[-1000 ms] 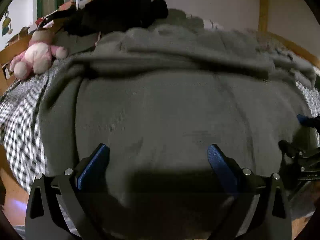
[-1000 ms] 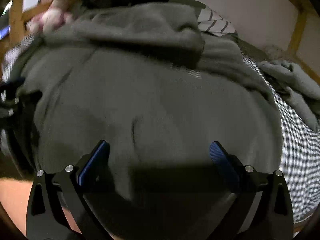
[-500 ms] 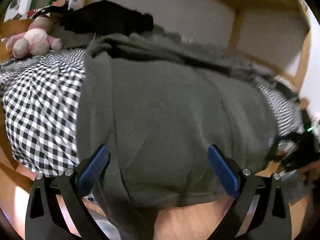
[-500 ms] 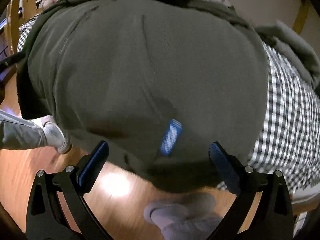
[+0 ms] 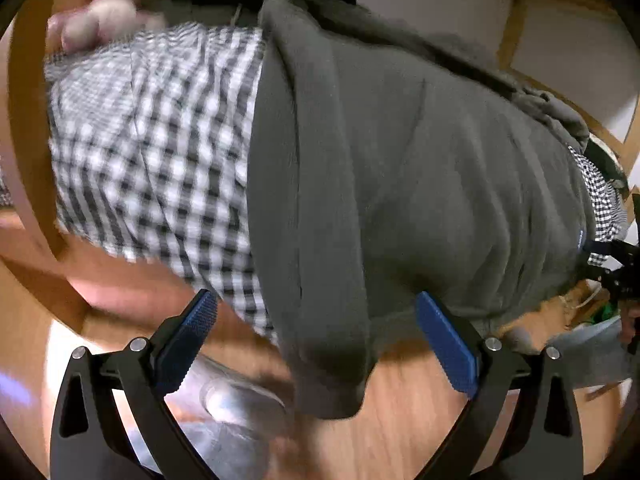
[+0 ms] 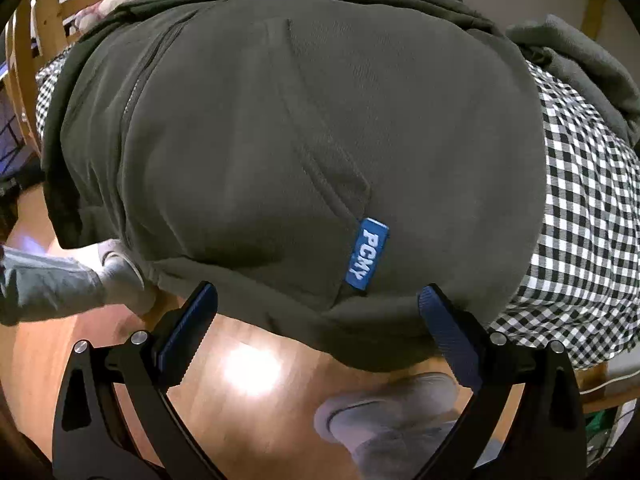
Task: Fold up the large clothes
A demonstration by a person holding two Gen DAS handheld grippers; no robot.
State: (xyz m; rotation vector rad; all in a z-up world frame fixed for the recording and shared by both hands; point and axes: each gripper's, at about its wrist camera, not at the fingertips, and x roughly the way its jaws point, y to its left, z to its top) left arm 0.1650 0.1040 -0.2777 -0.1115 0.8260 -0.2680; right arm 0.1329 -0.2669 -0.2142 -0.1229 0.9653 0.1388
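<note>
A large dark grey hooded sweatshirt (image 5: 420,184) lies spread on a bed with a black-and-white checked cover (image 5: 152,152); its hem hangs over the bed's front edge. In the right wrist view the sweatshirt (image 6: 280,120) shows a zip, a pocket seam and a blue "PCMY" tag (image 6: 367,254). My left gripper (image 5: 320,344) is open and empty, just in front of the hanging left hem corner. My right gripper (image 6: 318,330) is open and empty, just below the hem near the tag. The right gripper also shows at the right edge of the left wrist view (image 5: 616,264).
A wooden bed frame (image 5: 28,160) runs along the left side. A pink plush toy (image 5: 100,20) and dark clothes lie at the head of the bed. Another grey garment (image 6: 576,64) lies at the back right. The person's feet (image 6: 384,412) stand on the wooden floor (image 6: 248,364).
Both grippers have pulled back from above the sweatshirt to its front hem at the bed's edge. The floor and the person's feet have come into view. Both stay open.
</note>
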